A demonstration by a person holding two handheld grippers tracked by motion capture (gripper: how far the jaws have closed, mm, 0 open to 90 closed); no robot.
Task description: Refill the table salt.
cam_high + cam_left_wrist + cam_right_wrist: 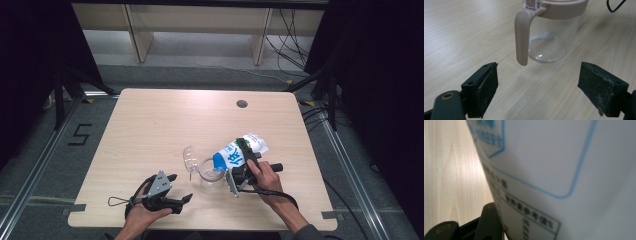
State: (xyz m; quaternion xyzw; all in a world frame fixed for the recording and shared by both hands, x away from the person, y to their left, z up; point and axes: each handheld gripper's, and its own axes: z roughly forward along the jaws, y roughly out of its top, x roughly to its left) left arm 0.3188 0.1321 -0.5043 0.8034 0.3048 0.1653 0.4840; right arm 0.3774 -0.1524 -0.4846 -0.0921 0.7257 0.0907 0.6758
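The milk carton (239,151), white with blue print, is tilted over a clear pitcher (211,172) at the centre-right of the wooden table (150,125), its blue-printed end lowest at the pitcher's rim. The right gripper (243,162) is clamped on the carton's body; in the right gripper view the carton's printed panel (564,170) presses against the one black jaw that shows at the lower left, with bare tabletop to its left.

The pitcher stands upright, its clear lid (190,157) flipped open towards the left. In the left gripper view it has a beige rim band and a beige handle (522,37) hanging down its near side, the handle's tip clear of the table.

The left gripper (181,188) rests low on the table near the front edge, just left of the pitcher. Its jaws stand wide apart and hold nothing; the pitcher sits ahead of the gap between them, not touched by either pad.

Room for moving: the far and left parts of the table are bare wood, with a round cable hole (242,104) near the far edge. Both hands work close to the near edge, the right hand (265,176) well inside the right edge.
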